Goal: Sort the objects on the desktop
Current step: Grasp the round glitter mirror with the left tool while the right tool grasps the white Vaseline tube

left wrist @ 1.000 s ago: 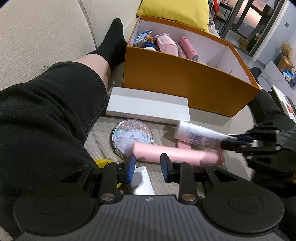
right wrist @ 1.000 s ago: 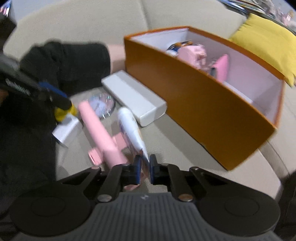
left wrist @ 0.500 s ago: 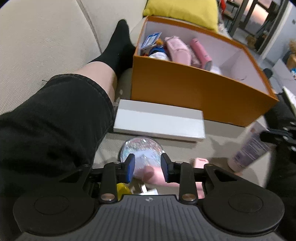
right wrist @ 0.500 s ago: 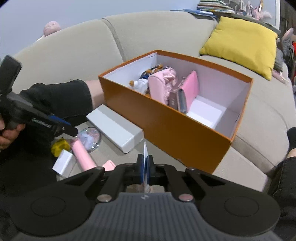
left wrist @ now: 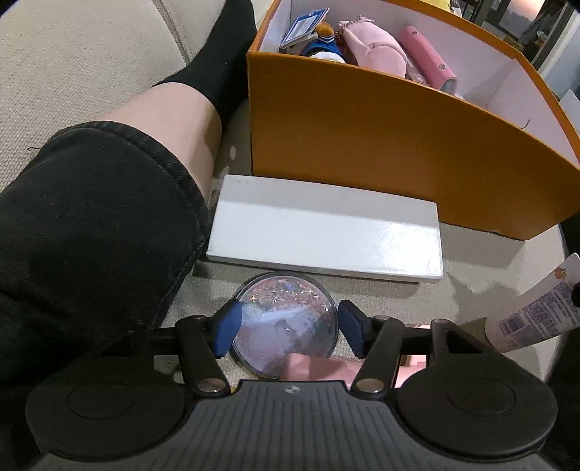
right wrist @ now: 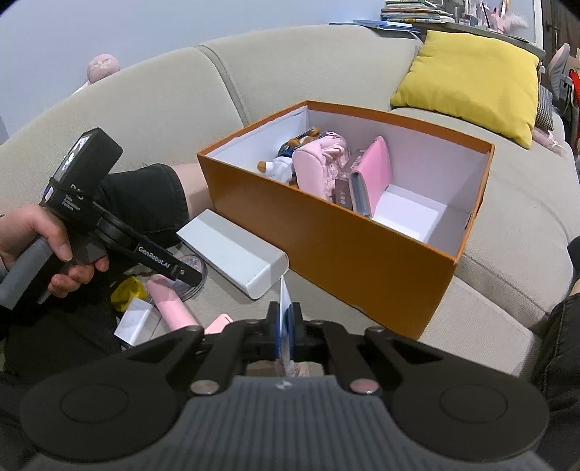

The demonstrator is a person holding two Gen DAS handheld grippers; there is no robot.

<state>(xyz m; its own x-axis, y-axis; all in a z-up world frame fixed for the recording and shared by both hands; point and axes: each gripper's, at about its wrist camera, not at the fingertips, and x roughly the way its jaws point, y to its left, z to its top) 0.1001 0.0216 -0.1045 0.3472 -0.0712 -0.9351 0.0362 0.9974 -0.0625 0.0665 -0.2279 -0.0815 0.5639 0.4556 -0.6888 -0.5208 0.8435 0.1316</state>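
Sofa (right wrist: 188, 98), beige fabric, carries everything. Orange box (left wrist: 380, 145) sits open at the far side, white inside; it holds a pink pouch (left wrist: 373, 50), a pink wallet (right wrist: 373, 174) standing on edge, a small plush figure (right wrist: 279, 163) and a blue-and-white card (left wrist: 304, 25). Right half of the box floor is bare.

Flat white box (left wrist: 326, 232) lies just in front of the orange box, between it and the round mirror (left wrist: 286, 322). A person's leg in black shorts (left wrist: 90, 232) presses close on the left side of the white box. Yellow cushion (right wrist: 471, 79) sits well behind.

Left gripper (left wrist: 286, 329): jaws have just been opening, now spread wide, one on each side of the round mirror, not pressing it. The mirror has a clear, glittery, star-speckled face and lies flat on the sofa. A pink tube (left wrist: 319, 369) overlaps its near edge. A yellow thing (right wrist: 127, 290) and a white card (right wrist: 137, 322) lie beside the tube.

Right gripper (right wrist: 286, 326): jaws clenched on the flat end of a white squeeze tube (left wrist: 533, 319) with printed text, lifted clear of the sofa, near the orange box's front wall.
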